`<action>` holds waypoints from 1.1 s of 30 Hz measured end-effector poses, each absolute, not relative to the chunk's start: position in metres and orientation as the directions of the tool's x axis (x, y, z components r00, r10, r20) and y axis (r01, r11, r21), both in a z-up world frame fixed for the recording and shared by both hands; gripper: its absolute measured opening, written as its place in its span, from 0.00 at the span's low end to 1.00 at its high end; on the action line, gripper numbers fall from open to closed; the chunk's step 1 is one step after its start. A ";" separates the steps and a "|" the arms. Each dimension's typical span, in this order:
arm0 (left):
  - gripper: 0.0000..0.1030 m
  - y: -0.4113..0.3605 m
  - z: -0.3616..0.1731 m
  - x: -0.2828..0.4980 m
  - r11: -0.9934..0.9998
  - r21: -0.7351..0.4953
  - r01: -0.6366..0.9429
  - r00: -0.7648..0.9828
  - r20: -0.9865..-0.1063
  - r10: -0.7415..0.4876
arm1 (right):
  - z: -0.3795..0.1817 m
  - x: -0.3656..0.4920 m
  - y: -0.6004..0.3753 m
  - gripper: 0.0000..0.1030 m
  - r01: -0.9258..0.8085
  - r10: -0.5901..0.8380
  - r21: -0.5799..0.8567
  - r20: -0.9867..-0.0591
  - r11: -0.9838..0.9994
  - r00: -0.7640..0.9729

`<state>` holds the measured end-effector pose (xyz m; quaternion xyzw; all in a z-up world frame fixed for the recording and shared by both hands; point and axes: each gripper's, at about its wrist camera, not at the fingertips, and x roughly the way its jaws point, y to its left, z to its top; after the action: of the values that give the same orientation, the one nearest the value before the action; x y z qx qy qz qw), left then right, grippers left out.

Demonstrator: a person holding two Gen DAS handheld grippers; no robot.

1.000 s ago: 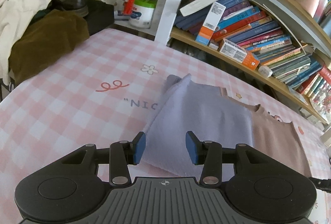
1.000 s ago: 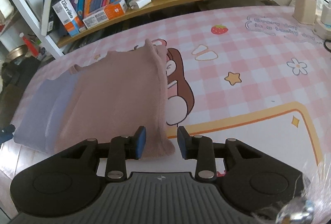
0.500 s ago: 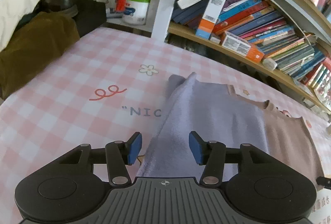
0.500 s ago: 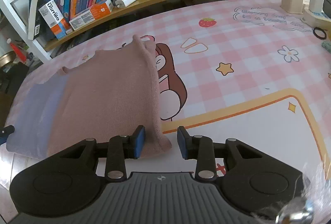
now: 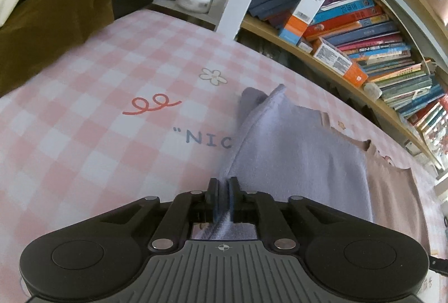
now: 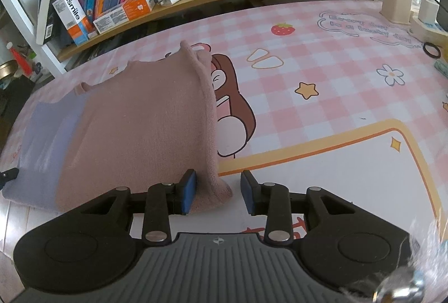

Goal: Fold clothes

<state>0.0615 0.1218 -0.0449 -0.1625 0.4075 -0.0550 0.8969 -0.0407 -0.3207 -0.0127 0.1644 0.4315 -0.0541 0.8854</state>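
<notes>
Sweater point(image 6: 140, 129), fuzzy knit, lilac on one half and dusty pink on the other, lies flat on your pink-checked tabletop point(image 5: 84, 135). Your left gripper point(image 5: 222, 201) has just closed its jaws on the lilac edge; your right gripper point(image 6: 218, 192) stands narrowly open around the pink corner. "NIC" reads on the cloth; a box point(image 6: 74, 19) says "usmile".

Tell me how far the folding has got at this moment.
Done: little beyond the garment lying flat on the table. In hand: the left gripper has just been closing and now pinches the lilac edge; the right gripper is open around the pink corner, its pads not pressing. Left: closing the right grip, then lifting and folding.
</notes>
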 end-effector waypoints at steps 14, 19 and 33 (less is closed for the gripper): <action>0.47 0.138 -0.021 0.015 0.895 -0.426 -0.133 0.691 -0.687 -0.224 | -0.013 -0.041 -0.319 0.33 0.231 0.046 0.242 -0.779 0.942 0.625; 0.47 0.133 -0.033 0.006 0.836 -0.507 -0.209 0.664 -0.701 -0.259 | -0.013 -0.040 -0.319 0.34 0.205 0.058 0.236 -0.778 0.950 0.625; 0.45 0.122 -0.051 0.010 0.670 -0.627 -0.397 0.677 -0.693 -0.247 | -0.013 -0.040 -0.325 0.35 0.092 0.130 0.231 -0.785 0.969 0.606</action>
<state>0.0100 0.1224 -0.0510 -0.4035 0.3991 0.0455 0.8221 -0.0395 -0.3249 -0.0129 0.1247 0.4435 0.0106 0.8875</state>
